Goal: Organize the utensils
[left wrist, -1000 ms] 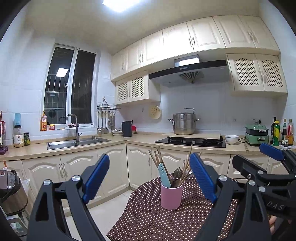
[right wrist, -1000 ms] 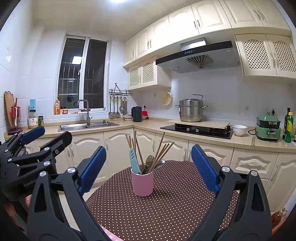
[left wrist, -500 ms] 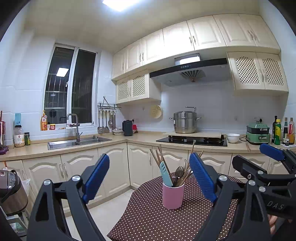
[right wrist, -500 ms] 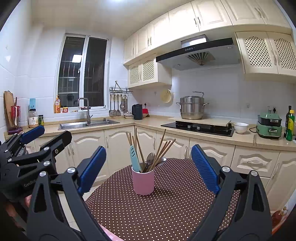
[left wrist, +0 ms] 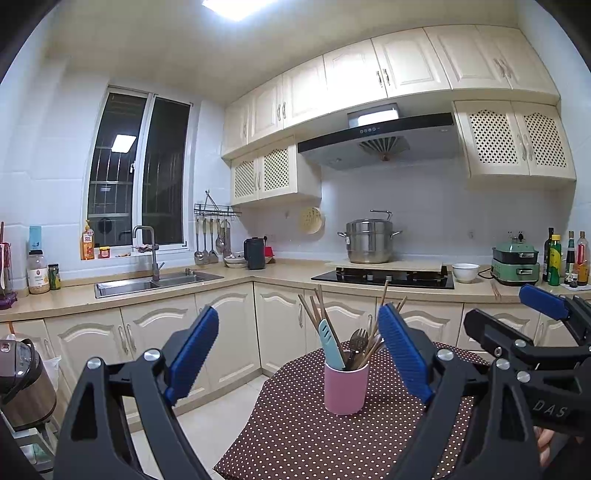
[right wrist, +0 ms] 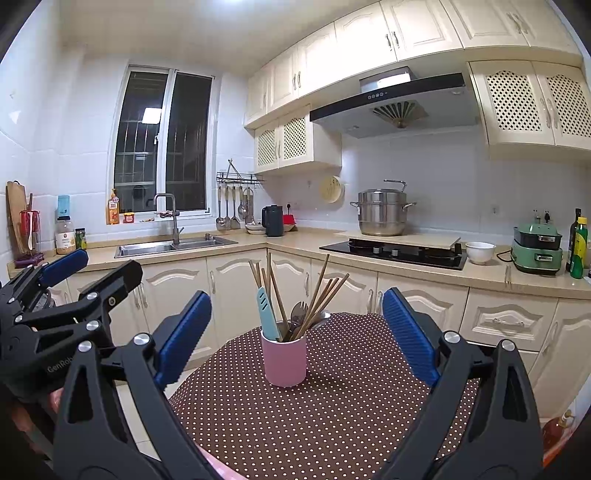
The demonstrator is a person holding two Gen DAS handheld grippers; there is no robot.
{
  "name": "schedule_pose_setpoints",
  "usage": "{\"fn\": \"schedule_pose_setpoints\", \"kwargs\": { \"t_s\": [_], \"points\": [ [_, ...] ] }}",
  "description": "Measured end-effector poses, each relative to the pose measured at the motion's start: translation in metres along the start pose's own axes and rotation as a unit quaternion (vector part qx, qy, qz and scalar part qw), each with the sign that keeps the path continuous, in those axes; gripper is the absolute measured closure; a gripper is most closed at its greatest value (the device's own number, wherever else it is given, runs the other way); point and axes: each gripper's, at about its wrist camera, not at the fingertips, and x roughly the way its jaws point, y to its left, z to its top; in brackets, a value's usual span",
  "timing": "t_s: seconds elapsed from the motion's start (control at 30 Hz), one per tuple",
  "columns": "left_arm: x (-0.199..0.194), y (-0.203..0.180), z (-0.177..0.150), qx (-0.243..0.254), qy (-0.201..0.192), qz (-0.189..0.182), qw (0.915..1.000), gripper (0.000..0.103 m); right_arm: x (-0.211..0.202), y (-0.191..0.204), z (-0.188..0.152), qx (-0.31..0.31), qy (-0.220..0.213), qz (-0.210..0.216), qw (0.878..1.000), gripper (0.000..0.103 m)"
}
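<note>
Pink utensil cup (right wrist: 284,360) ahead of wide-spread right claw (right wrist: 295,332), untouched.

I face cream panelled cabinets (right wrist: 236,284), white tiled walls (right wrist: 436,166), a dark two-pane window (right wrist: 162,144); ceiling light (left wrist: 236,5) on.

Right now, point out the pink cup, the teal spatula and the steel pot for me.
pink cup (right wrist: 285,363), right wrist view, front of its wall.
teal spatula (right wrist: 266,314), right wrist view, middle of its blade above the cup rim.
steel pot (right wrist: 382,216), right wrist view, side of its body.
</note>
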Motion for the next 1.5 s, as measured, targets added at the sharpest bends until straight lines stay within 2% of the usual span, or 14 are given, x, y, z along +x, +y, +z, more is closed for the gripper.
{"fn": "schedule_pose_setpoints", "kwargs": {
  "t_s": [1.5],
  "points": [
    [0.0044,0.0022,-0.0045,0.001,0.007,0.0,1.0,0.017,0.0024,-0.0002,-0.0033,0.005,0.009,0.001,1.0,0.01]
  ]
}}
